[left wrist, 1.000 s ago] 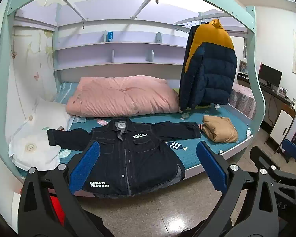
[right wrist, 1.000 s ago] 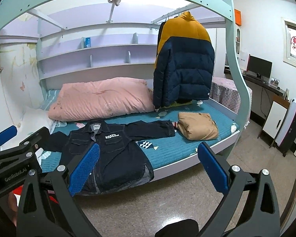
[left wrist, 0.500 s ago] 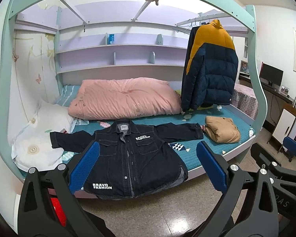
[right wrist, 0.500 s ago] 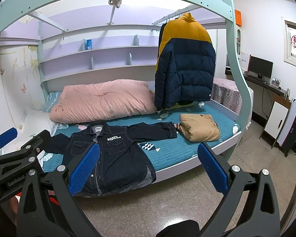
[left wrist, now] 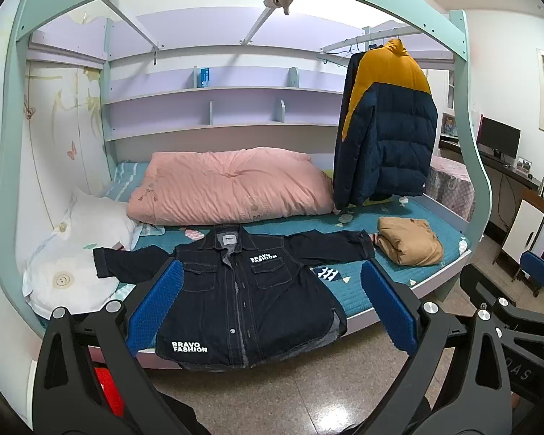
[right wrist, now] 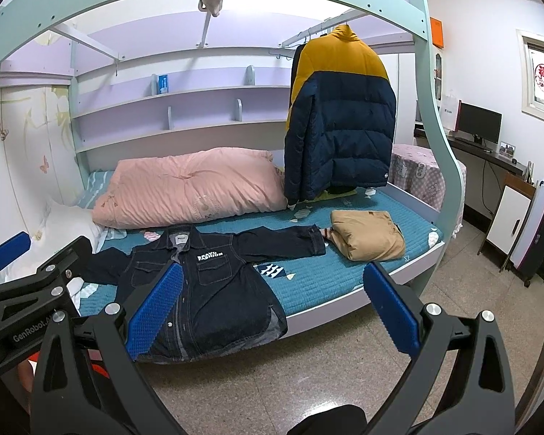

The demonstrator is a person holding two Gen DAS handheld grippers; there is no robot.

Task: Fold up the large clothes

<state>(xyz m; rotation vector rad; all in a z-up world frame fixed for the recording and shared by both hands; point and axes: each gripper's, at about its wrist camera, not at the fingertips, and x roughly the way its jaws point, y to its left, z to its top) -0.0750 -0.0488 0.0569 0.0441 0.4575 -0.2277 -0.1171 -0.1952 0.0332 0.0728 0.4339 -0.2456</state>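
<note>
Denim, dark navy: the jacket lies face-up and spread on the bed, collar toward 12 o'clock, sleeves out to 9 and 3, hem hanging over the bed's front edge at 6. Printed "BRAVO FASHION" on chest and lower hem. Right sleeve cuff ends just beside a folded tan garment at 3 o'clock; whether they touch is unclear. Pink duvet sits behind the collar, white pillow near the left sleeve, puffer coat hanging at 1 o'clock.

Left tool is spread wide, grasping nothing, held back from the bed over the floor. Right tool likewise spread and empty, also off the bed.

Handling judgement: denim looks thick and fairly stiff, moderately heavy, not slippery, not fragile; it should hold a crease but resist bunching, and the overhanging hem may drag it off the bed if pulled toward 6. Best holds are probably the sleeve cuffs or shoulder seams for the first inward folds, pinching a single seam edge, not the button placket.
</note>
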